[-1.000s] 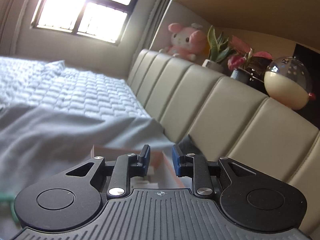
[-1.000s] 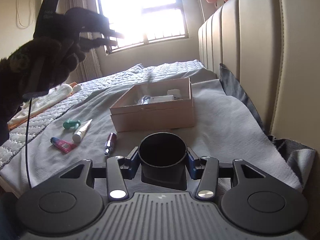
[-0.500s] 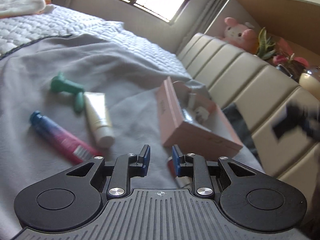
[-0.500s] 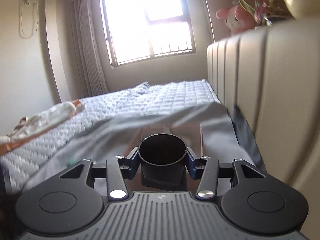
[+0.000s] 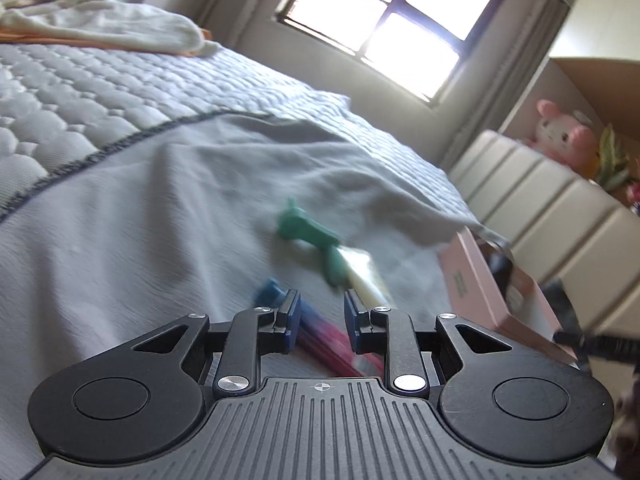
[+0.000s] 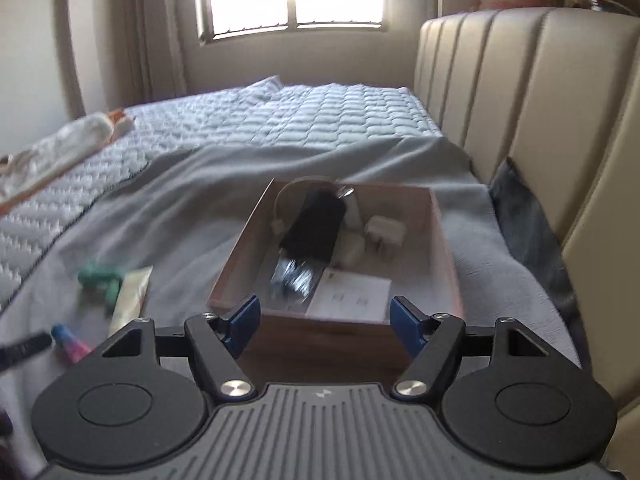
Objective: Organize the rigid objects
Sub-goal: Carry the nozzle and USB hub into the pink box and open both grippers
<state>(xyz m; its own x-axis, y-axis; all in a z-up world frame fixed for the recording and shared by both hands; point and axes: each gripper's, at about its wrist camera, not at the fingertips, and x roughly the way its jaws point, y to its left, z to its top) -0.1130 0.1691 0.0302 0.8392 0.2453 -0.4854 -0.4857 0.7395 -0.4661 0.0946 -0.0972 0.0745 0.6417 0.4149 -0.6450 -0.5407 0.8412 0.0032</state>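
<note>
Black cup (image 6: pixel 314 226), clamped in the right gripper (image 6: pixel 324 322) a second ago, now lies blurred inside the cardboard box (image 6: pixel 442 236) while those jaws open empty; the left gripper (image 5: pixel 322 320) hovers, jaws apart, over a pink-and-blue tube (image 5: pixel 320 330); no writing legible.

- My left gripper (image 5: pixel 318 316) had black arms, blue pads and round silver screws.
- My right gripper (image 6: pixel 324 322) looked the same: blue pads on black linkages.
- Both bodies were ribbed grey with two round black discs.
</note>
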